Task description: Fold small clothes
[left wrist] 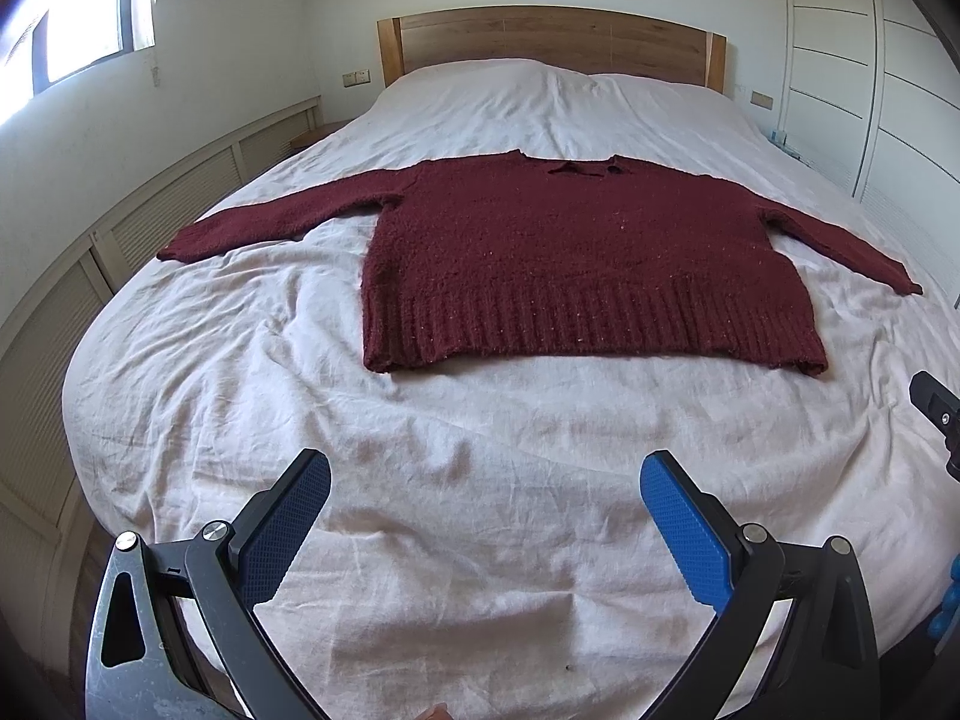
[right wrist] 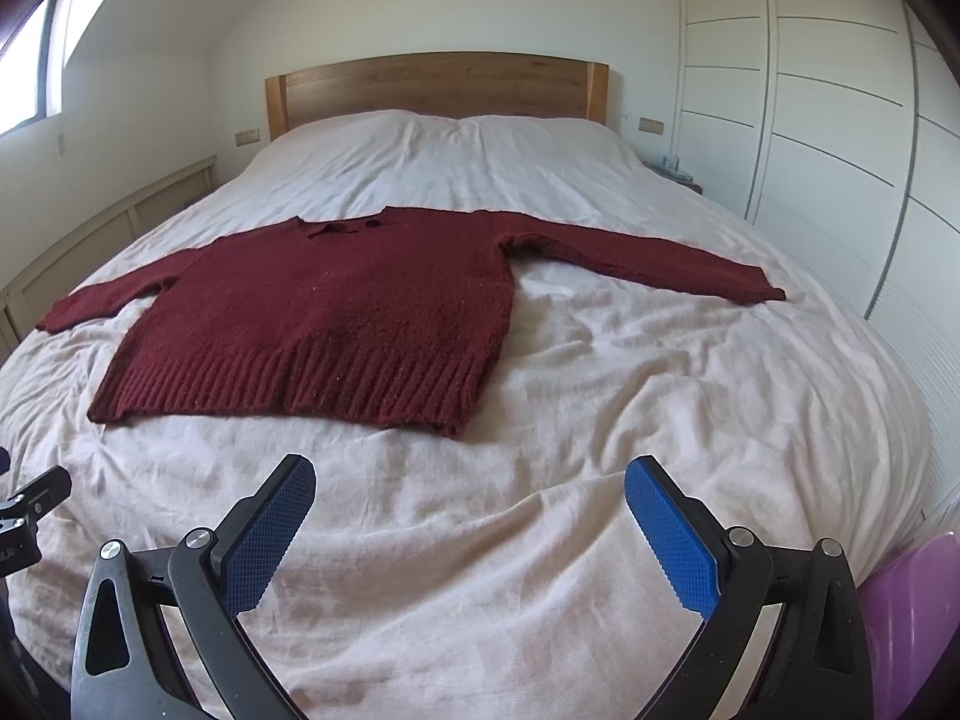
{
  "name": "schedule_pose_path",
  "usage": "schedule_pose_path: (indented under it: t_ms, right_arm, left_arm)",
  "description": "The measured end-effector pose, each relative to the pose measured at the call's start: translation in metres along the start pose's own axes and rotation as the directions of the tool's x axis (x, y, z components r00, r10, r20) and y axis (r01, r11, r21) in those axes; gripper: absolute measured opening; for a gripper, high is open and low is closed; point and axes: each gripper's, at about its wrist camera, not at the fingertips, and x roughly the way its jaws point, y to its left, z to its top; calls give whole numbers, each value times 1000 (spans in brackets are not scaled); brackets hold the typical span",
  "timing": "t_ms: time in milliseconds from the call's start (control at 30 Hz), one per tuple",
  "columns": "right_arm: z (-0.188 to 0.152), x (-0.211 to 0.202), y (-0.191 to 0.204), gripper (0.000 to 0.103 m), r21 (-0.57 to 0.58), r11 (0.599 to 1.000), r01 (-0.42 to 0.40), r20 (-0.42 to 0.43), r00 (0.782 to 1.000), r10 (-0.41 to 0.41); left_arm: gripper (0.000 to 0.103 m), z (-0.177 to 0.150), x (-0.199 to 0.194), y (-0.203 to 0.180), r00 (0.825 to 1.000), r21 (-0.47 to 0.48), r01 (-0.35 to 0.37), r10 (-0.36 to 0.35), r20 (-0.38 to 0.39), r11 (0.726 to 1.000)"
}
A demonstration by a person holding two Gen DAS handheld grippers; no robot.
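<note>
Rumpled white bed with wooden headboard, beside white wardrobe.

A wide bed with a wooden headboard is covered by a wrinkled pale pink sheet. On the sheet lies a dark red knitted sweater, spread flat, both sleeves stretched out sideways and its ribbed hem toward the foot of the bed.

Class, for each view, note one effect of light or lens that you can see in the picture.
Left wrist view: the window is blown out to white, and the bed edges bow outward from fisheye distortion. Right wrist view: the wardrobe lines curve, the corners go dark, and daylight leaves soft shadows in the sheet's creases beside the sweater.
</note>
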Motion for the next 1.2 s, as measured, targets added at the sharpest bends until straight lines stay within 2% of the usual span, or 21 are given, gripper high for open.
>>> schedule_pose_path:
  t_ms: [467, 700, 933, 1200]
  right_arm:
    - [2, 0, -1, 103, 9, 1000, 4, 1, 1000, -4]
    - [1, 9, 2, 103, -3, 1000, 6, -22, 1000, -6]
    - [7, 23, -7, 103, 28, 1000, -14, -49, 999, 15]
    - [23, 53, -40, 103, 132, 991, -38, -109, 993, 52]
  left_arm:
    - [102, -3, 2, 0, 999, -5, 28, -28, -23, 1000]
    - [102, -1, 10, 10, 997, -49, 52, -54, -53, 997]
    - [102, 4, 20, 22, 997, -82, 5, -11, -72, 997]
    - [102, 17, 29, 34, 996, -116, -62, 54, -71, 991]
